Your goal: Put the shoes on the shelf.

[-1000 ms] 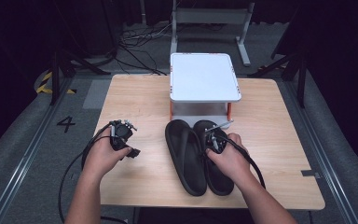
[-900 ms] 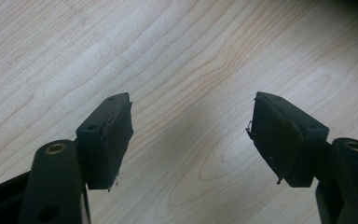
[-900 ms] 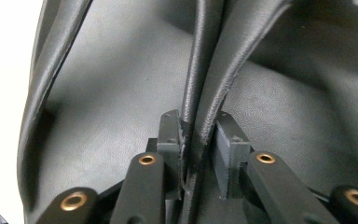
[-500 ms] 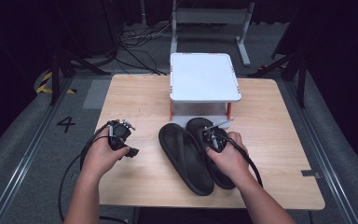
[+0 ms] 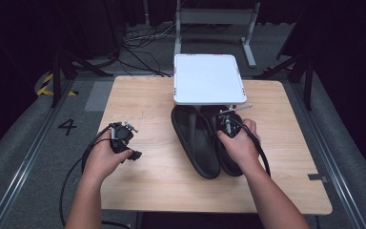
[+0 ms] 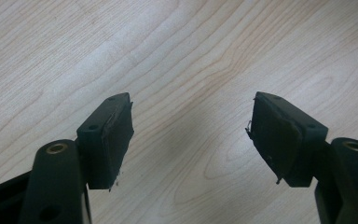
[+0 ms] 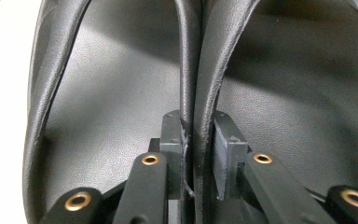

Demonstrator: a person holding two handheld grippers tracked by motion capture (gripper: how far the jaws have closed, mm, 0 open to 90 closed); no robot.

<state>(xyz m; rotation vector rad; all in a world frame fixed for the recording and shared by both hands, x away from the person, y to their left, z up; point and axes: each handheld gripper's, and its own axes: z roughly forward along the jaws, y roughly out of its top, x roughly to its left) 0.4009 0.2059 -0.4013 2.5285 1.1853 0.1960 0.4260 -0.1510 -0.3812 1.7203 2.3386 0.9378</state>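
Two black flip-flop sandals lie side by side on the wooden table (image 5: 143, 100), the left sandal (image 5: 196, 143) beside the right sandal (image 5: 227, 164). Their toe ends reach under the front edge of a raised white platform (image 5: 208, 78). My right gripper (image 5: 228, 125) is over the sandals' straps, and in the right gripper view its jaws (image 7: 196, 140) are shut on two black straps (image 7: 189, 70) pinched together, one from each sandal. My left gripper (image 5: 124, 138) rests at the table's left side; its jaws (image 6: 191, 126) stand open over bare wood with nothing between them.
The white platform stands on a metal frame at the table's far edge. Cables trail from both grippers off the near side. A dark floor with cables and stand legs surrounds the table. Bare wood lies left and right of the sandals.
My right gripper has carried the pinched sandals away from me, so their toes now sit under the white platform's edge. The left gripper has stayed where it was.
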